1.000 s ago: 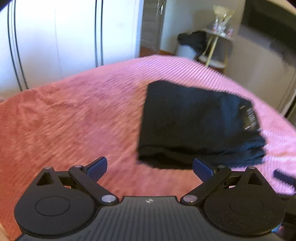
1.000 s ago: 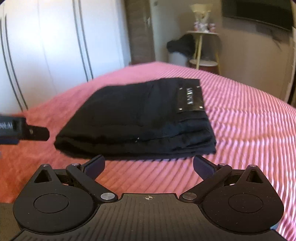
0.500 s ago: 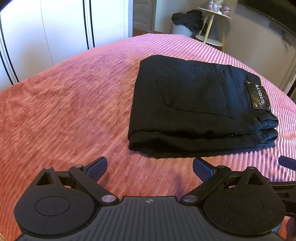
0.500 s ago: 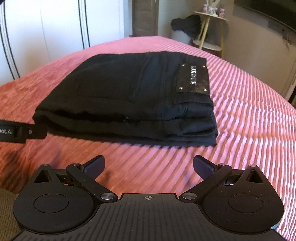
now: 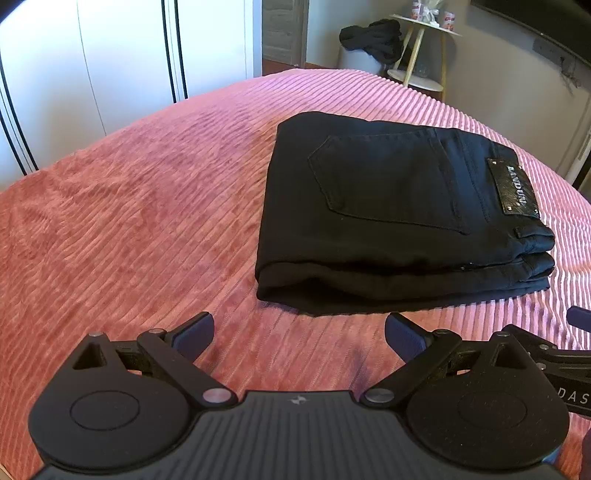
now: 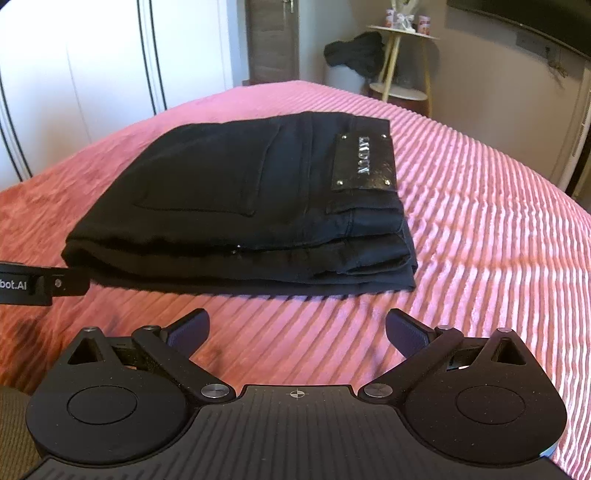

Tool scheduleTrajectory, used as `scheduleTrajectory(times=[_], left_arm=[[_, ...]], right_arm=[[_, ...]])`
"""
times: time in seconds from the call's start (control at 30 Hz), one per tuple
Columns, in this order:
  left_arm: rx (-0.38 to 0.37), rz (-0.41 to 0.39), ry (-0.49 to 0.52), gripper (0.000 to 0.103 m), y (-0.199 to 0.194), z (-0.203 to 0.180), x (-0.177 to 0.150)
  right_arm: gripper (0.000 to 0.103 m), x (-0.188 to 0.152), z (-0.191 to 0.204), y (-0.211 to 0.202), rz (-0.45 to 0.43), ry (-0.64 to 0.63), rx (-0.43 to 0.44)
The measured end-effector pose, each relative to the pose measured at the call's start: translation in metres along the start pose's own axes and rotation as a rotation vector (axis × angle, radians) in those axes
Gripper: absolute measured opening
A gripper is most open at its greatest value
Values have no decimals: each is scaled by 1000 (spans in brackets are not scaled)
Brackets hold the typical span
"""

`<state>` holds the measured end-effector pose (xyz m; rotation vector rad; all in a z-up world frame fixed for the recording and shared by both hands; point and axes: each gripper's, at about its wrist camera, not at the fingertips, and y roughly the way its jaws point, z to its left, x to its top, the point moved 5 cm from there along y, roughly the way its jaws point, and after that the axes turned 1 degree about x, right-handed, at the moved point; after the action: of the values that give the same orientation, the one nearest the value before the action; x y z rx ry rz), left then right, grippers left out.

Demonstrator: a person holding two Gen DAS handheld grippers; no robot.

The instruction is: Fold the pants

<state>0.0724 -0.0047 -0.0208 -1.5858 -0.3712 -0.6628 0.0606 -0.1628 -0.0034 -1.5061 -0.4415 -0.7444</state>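
Black pants (image 5: 388,206) (image 6: 251,199) lie folded in a neat stack on the pink ribbed bedspread (image 5: 129,206) (image 6: 480,229), back pocket and leather brand patch (image 5: 515,190) (image 6: 364,162) facing up. My left gripper (image 5: 299,334) hovers open just in front of the stack's near left corner, nothing between its fingers. My right gripper (image 6: 295,332) is open too, a short way in front of the stack's near edge, holding nothing. Part of the other gripper shows at the edge of each view.
White wardrobe doors (image 5: 110,66) (image 6: 92,66) stand behind the bed on the left. A small round side table (image 5: 424,48) (image 6: 402,59) with dark clothes heaped beside it stands at the back right. A dark screen (image 6: 517,22) hangs on the right wall.
Both grippers have tilted and drawn slightly back, so the folded pants now sit fuller and steadier in view. The pants themselves have not moved. Both stay open.
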Motion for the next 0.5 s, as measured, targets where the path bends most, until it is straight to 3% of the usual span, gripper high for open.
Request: scheduleTrajectory(times=[0.5], left_arm=[[2, -4, 7, 99, -1, -1, 0]], right_arm=[[103, 0, -3, -2, -9, -6, -7]])
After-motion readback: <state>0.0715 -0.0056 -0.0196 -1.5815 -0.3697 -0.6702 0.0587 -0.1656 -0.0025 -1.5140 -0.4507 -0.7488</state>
